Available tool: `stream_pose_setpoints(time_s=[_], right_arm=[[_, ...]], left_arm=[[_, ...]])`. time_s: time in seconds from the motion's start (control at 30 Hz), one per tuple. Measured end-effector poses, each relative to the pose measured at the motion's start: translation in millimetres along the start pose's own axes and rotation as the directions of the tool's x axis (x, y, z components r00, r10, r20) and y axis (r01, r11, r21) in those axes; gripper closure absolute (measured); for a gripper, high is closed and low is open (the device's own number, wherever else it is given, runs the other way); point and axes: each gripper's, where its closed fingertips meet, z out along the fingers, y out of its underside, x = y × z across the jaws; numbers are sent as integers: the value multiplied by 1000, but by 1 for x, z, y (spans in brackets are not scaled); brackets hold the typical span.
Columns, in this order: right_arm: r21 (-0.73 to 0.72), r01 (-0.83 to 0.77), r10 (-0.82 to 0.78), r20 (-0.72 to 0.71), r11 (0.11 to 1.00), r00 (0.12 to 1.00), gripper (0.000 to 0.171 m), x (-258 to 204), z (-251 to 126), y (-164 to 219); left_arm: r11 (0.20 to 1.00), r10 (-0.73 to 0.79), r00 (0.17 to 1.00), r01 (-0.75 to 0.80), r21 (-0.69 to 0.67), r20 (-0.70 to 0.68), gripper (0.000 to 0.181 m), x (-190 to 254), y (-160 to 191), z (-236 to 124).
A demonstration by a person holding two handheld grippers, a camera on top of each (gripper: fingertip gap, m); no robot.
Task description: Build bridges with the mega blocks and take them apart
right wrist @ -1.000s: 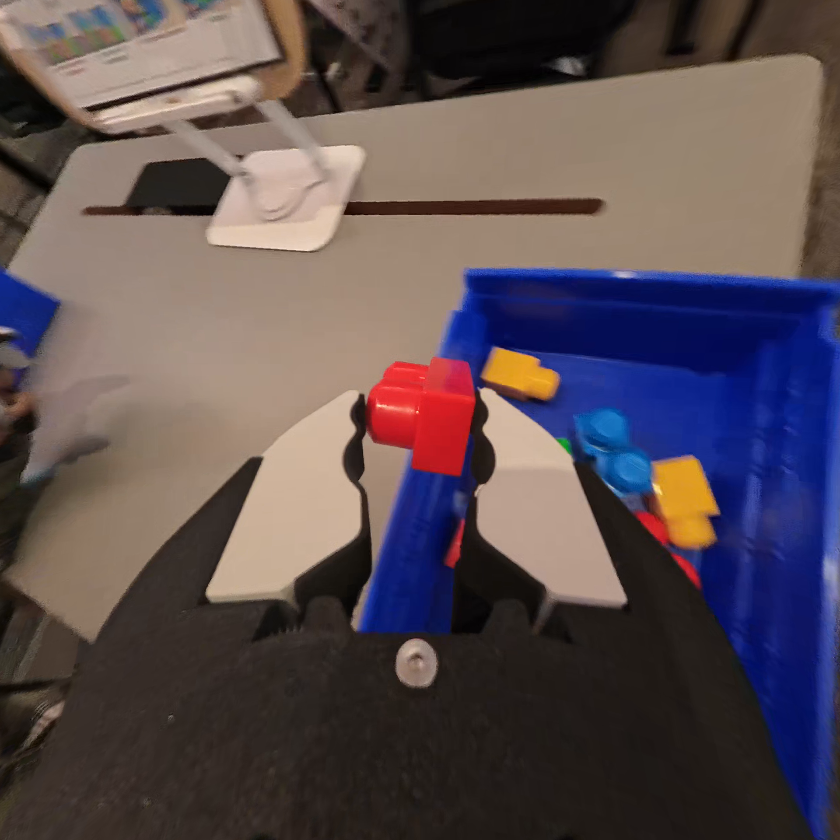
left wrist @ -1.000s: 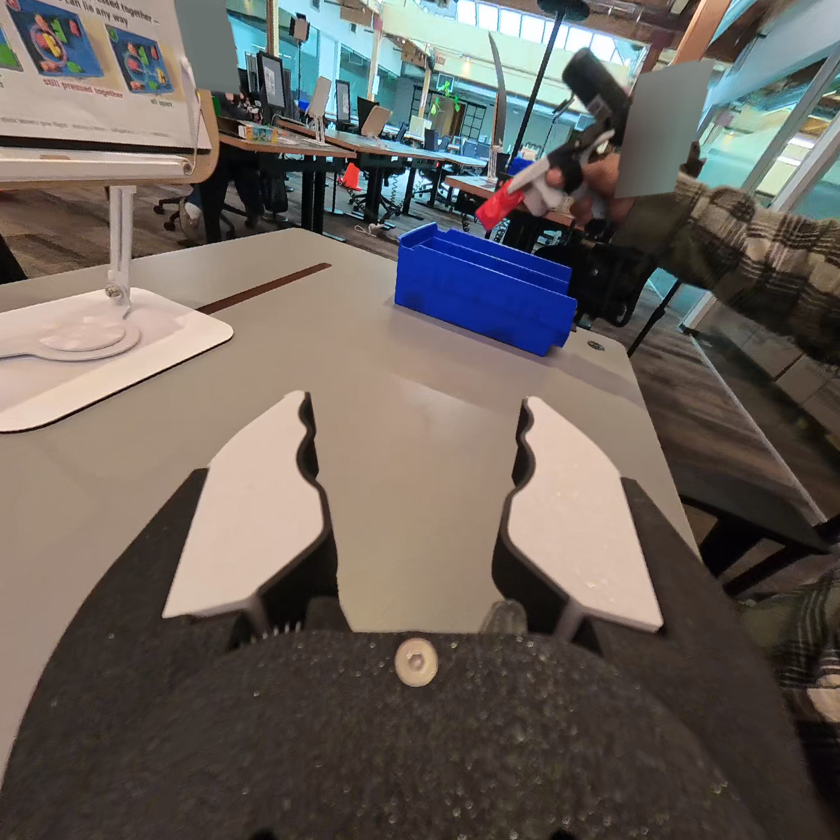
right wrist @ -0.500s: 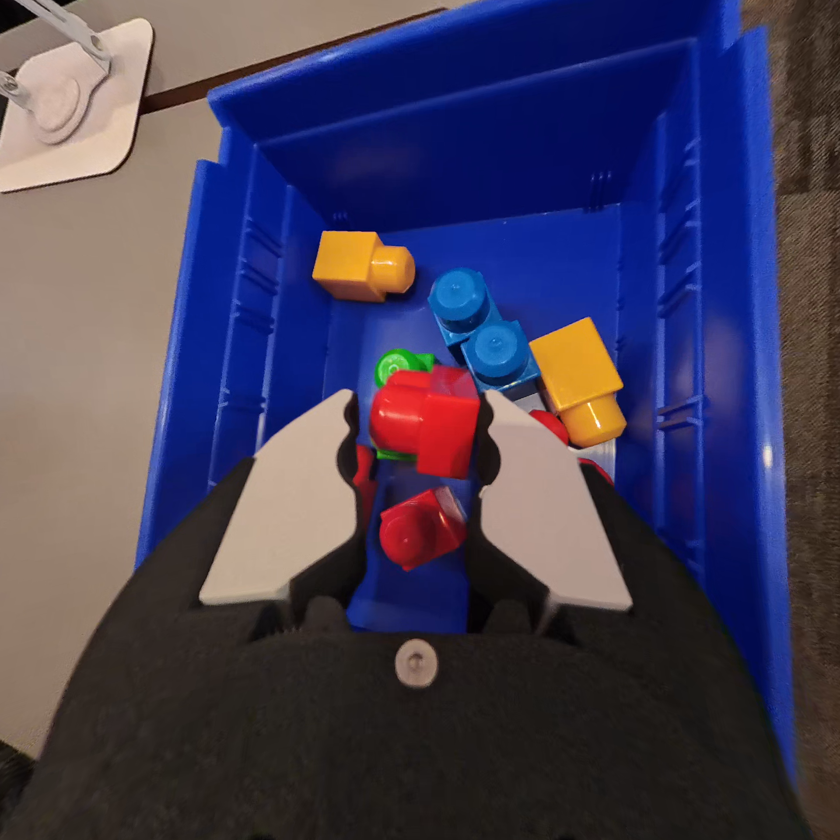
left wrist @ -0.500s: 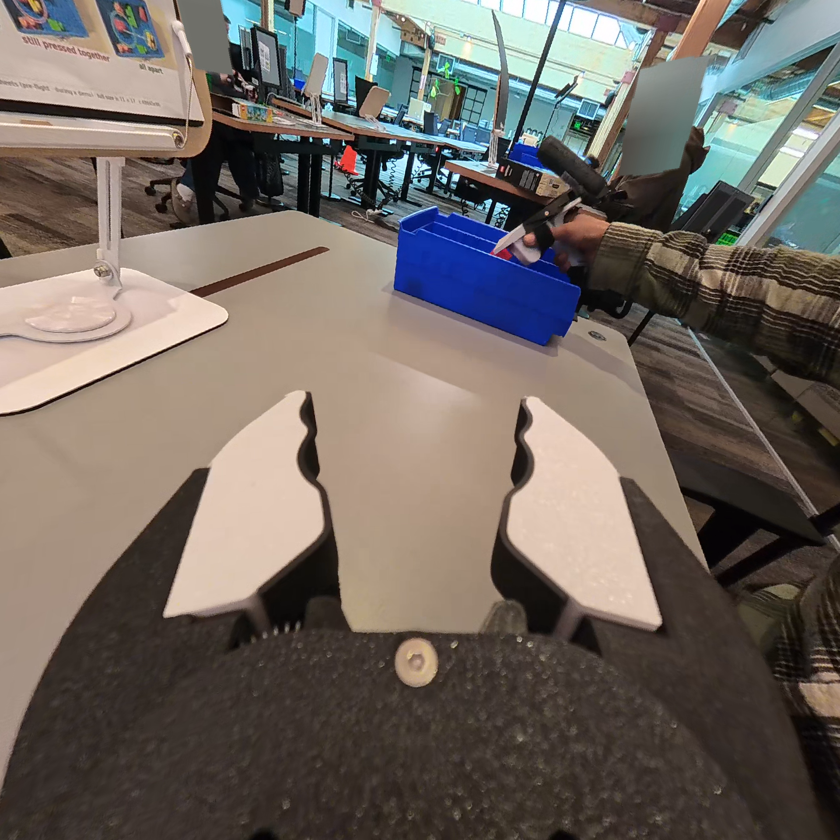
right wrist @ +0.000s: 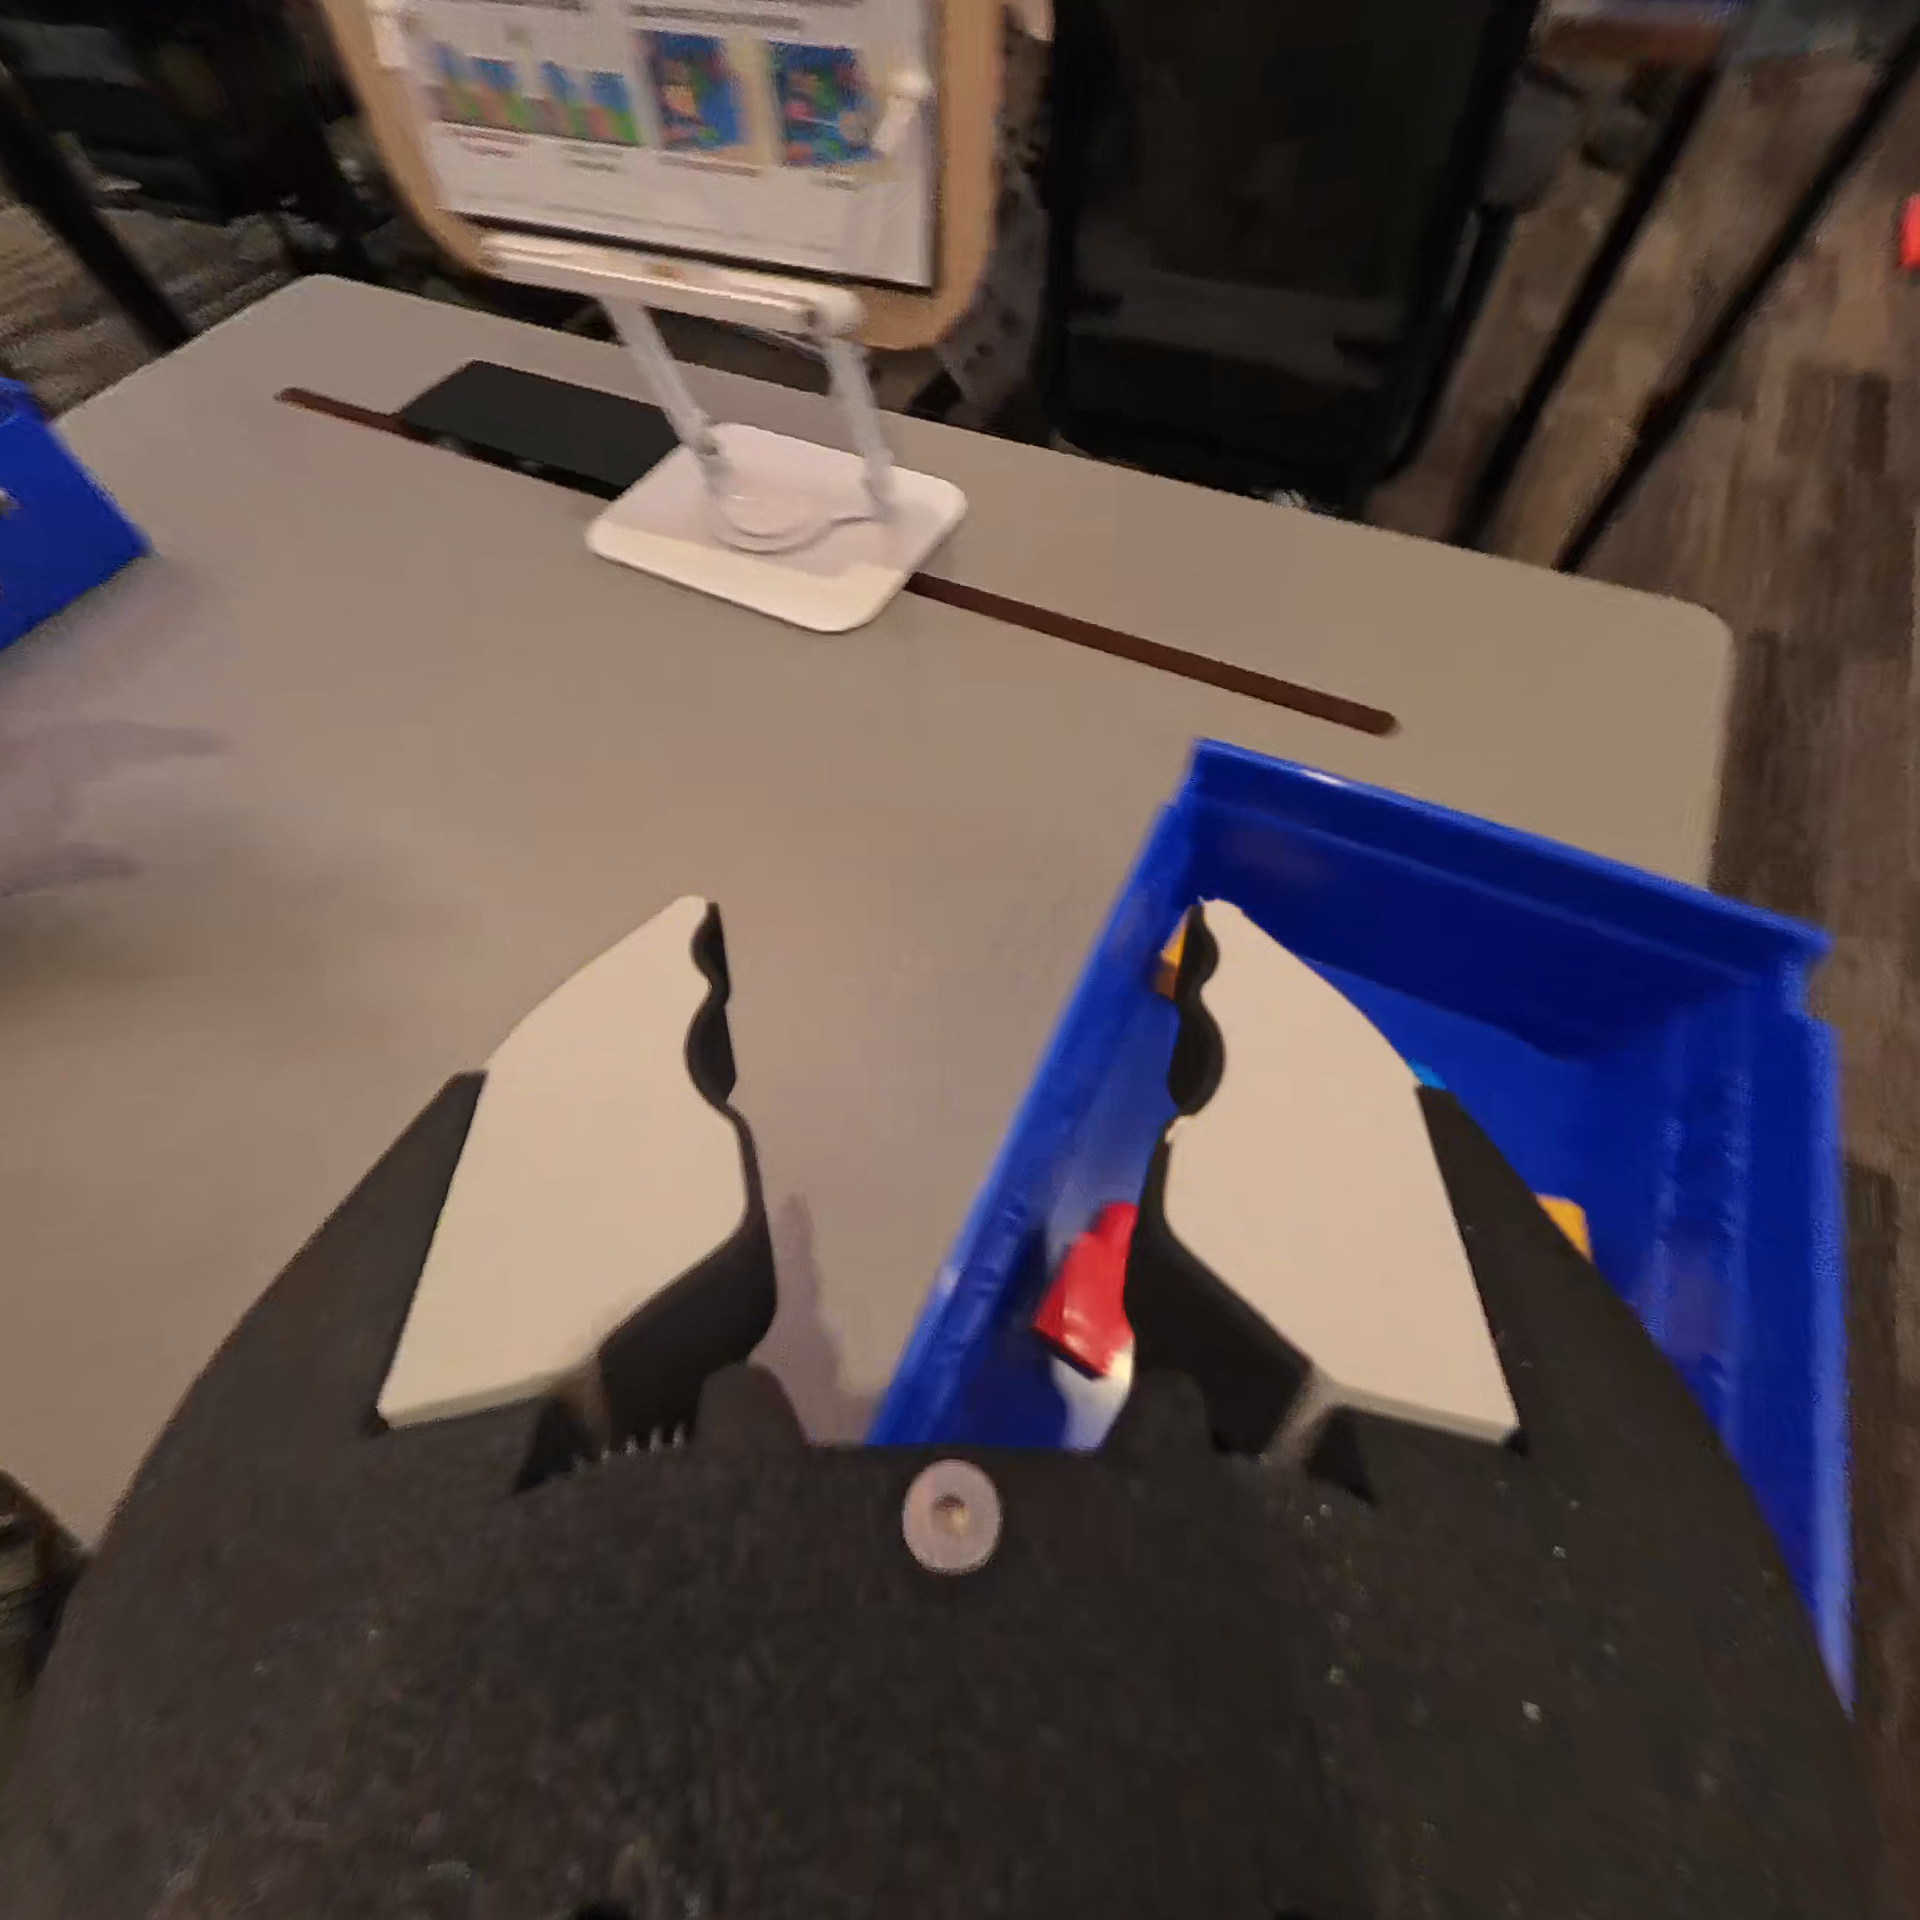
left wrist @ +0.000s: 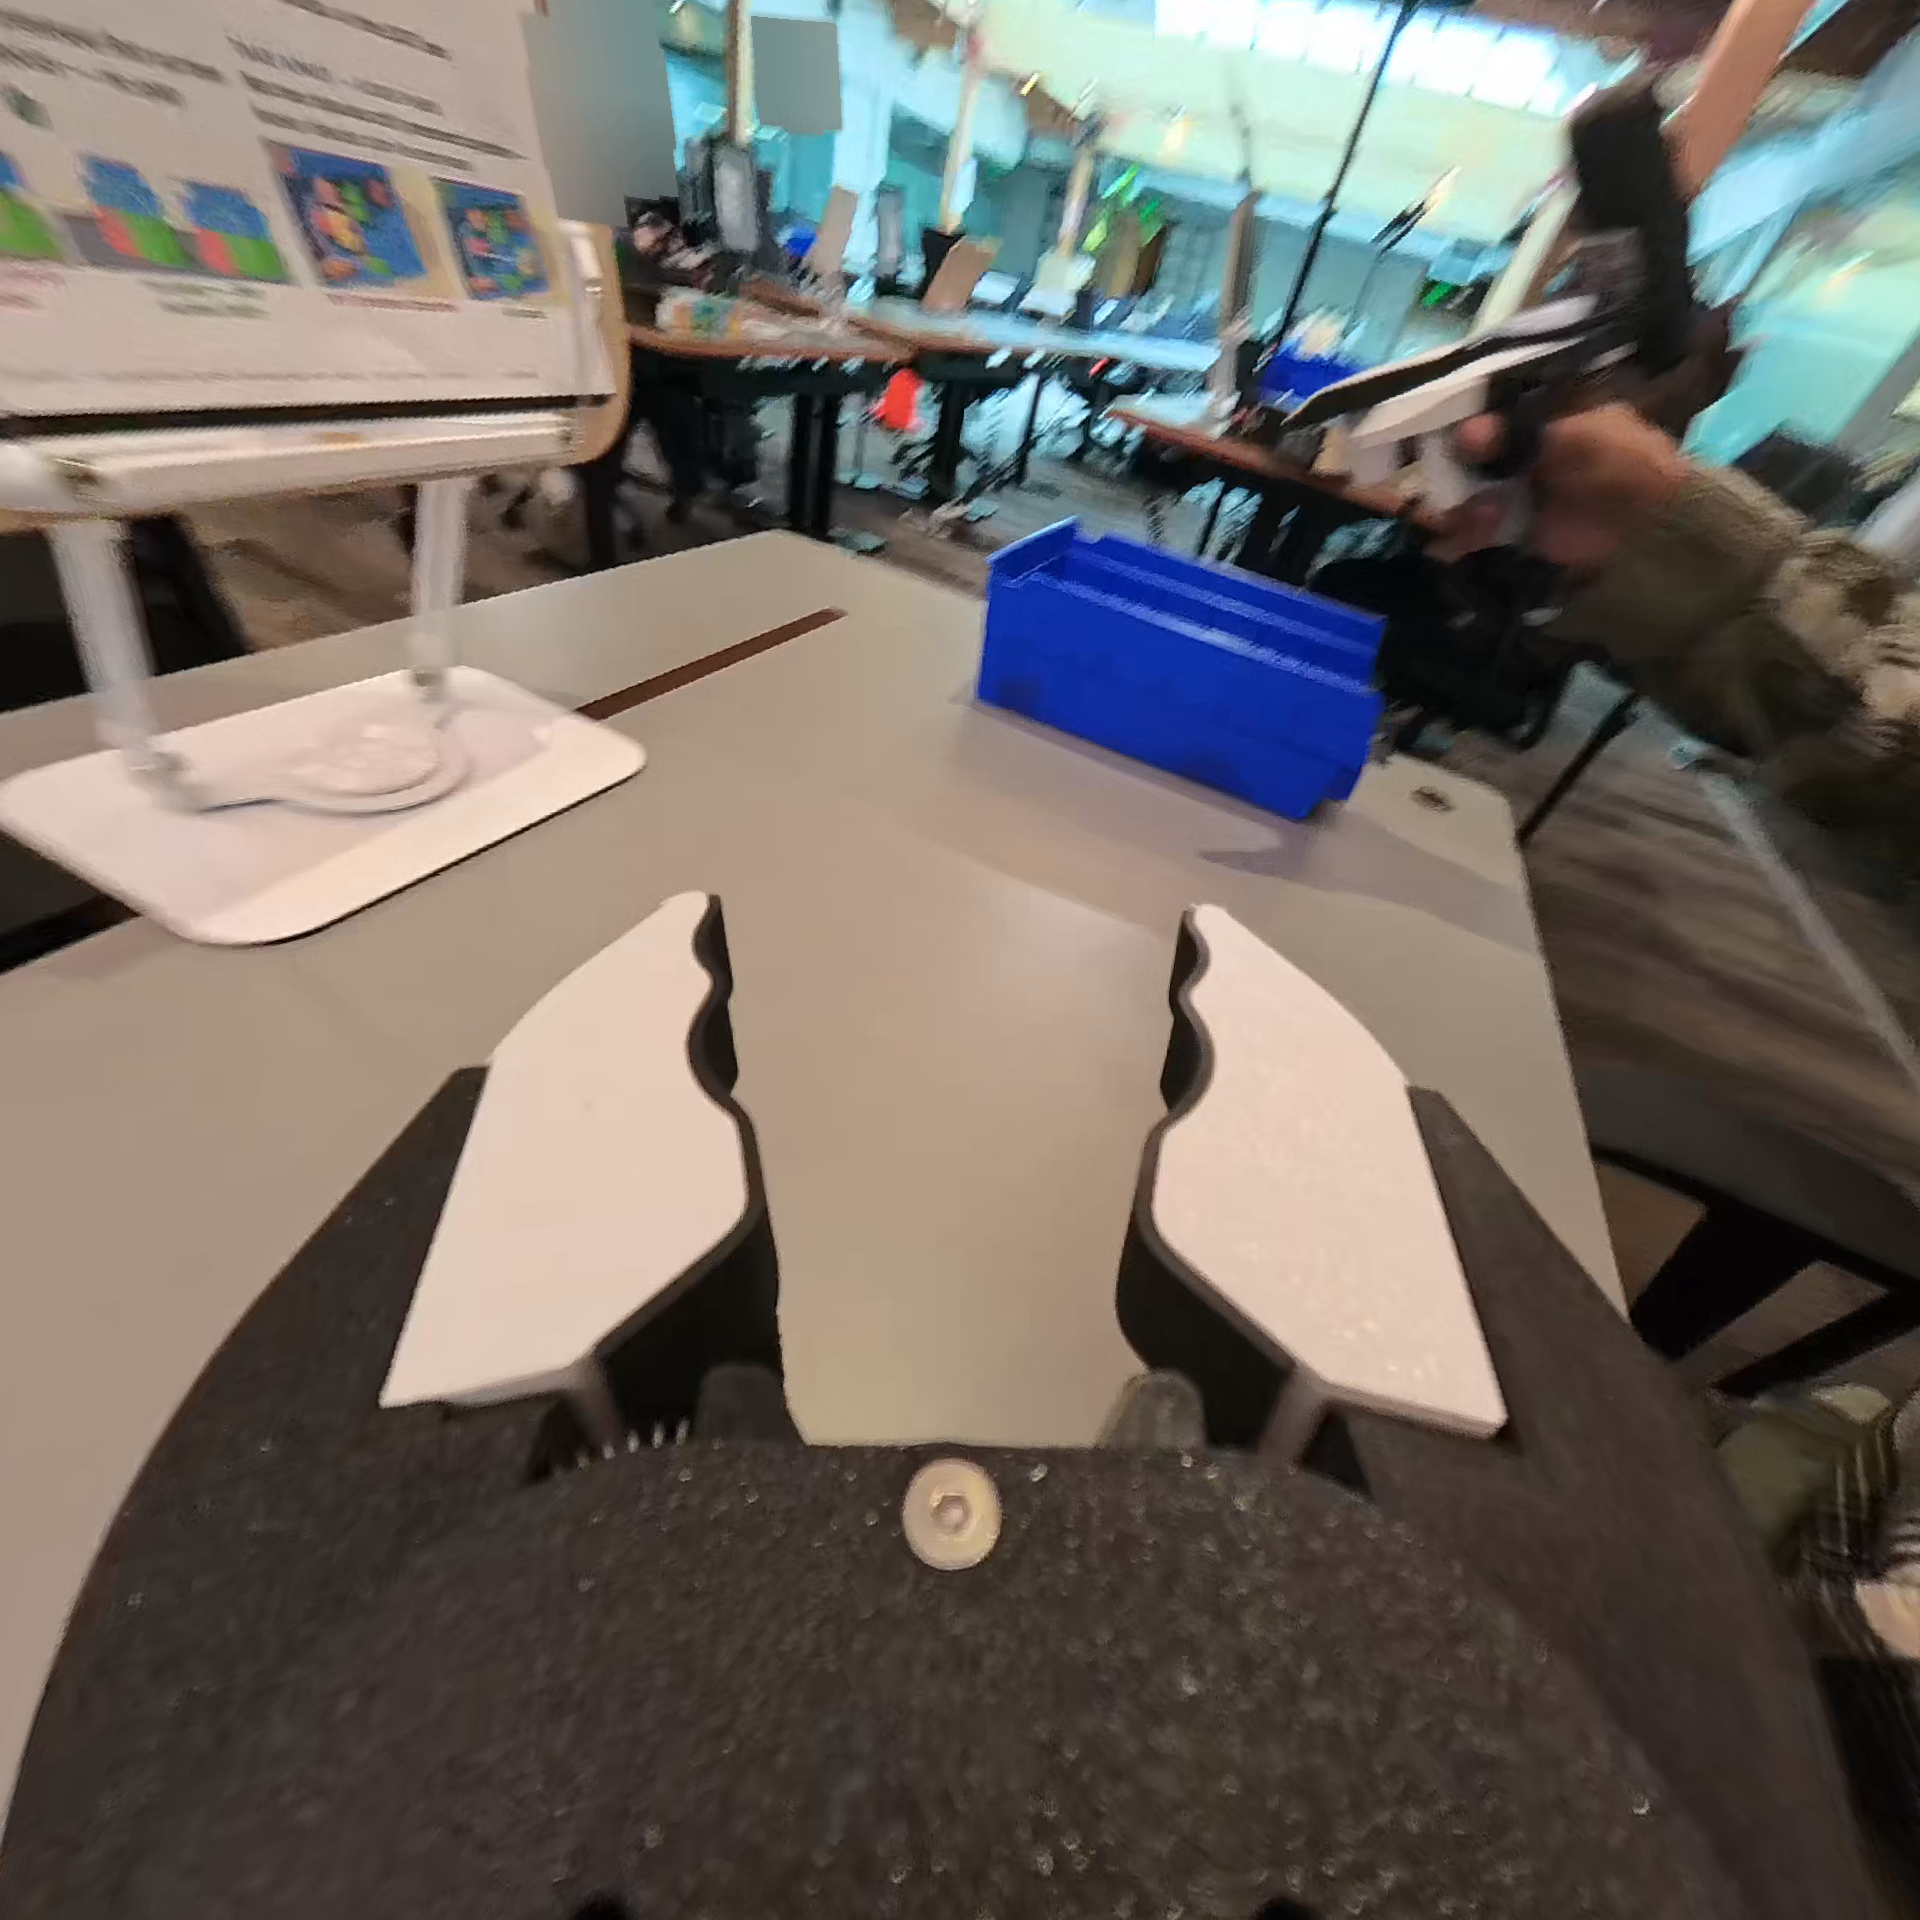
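My right gripper is open and empty, raised over the near left wall of the blue bin. A red block lies in the bin below it, and bits of yellow blocks show past the right finger. My left gripper is open and empty above the bare grey table. In the left wrist view the blue bin stands at the table's far right, with the right gripper held in a hand above and right of it, blurred.
A white stand holding a picture sheet sits at the back of the table, also in the left wrist view. A dark slot runs along the table. A second blue bin's corner shows at far left.
My right gripper opened and let the red block drop into the bin, then lifted up and back from it. My left gripper stayed open over the table, shifting slightly.
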Motion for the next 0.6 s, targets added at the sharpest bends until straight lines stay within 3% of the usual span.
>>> stream_pose_setpoints(time_s=[0.13, 0.3, 0.47, 0.6], right_arm=[[36, 77, -82, 153, 996, 985, 89, -72, 13, 0], [58, 112, -125, 346, 992, 930, 92, -141, 49, 21], [61, 113, -128, 485, 992, 865, 91, -183, 88, 45], [59, 63, -85, 557, 996, 826, 92, -202, 104, 52]], left_arm=[[997, 49, 994, -42, -72, 102, 102, -4, -19, -45], [972, 132, 960, -76, -222, 248, 110, -22, -37, -144], [878, 211, 908, -13, -479, 363, 121, -58, -16, -272], [779, 242, 902, 40, -626, 358, 123, -78, 14, -343]])
